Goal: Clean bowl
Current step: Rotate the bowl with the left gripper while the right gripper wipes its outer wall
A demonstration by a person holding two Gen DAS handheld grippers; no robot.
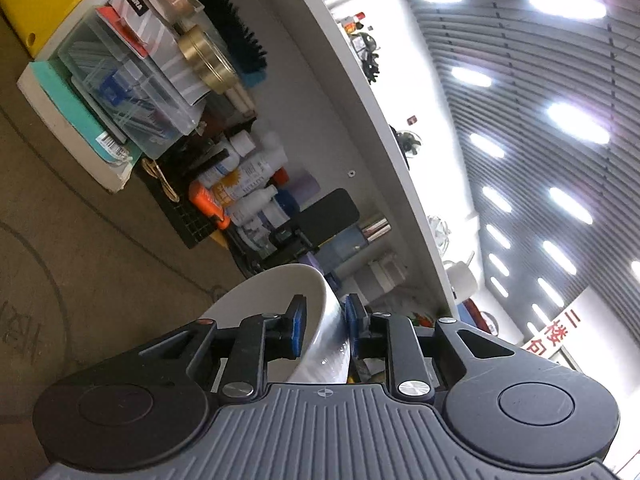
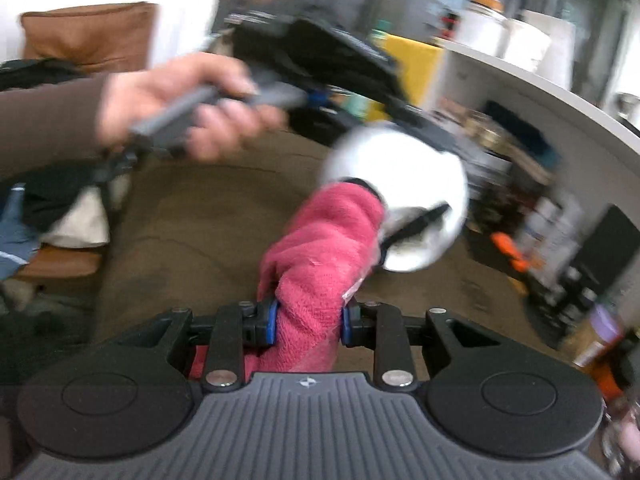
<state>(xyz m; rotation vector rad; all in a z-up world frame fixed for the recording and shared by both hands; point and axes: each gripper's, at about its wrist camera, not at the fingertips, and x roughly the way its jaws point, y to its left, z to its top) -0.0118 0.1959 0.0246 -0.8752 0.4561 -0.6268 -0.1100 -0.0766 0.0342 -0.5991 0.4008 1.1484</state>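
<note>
At lower centre, the bowl wall was clamped by the left gripper for steadiness, while the right gripper, clamped on a pink cloth, wiped inside.

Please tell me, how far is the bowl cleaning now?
Done: the left gripper has the white bowl clamped by its rim, lifted off the table, and the right gripper is shut on the pink cloth. In hand: the cloth meets the bowl. Left: finishing the wipe; blur hides any dirt.
</note>
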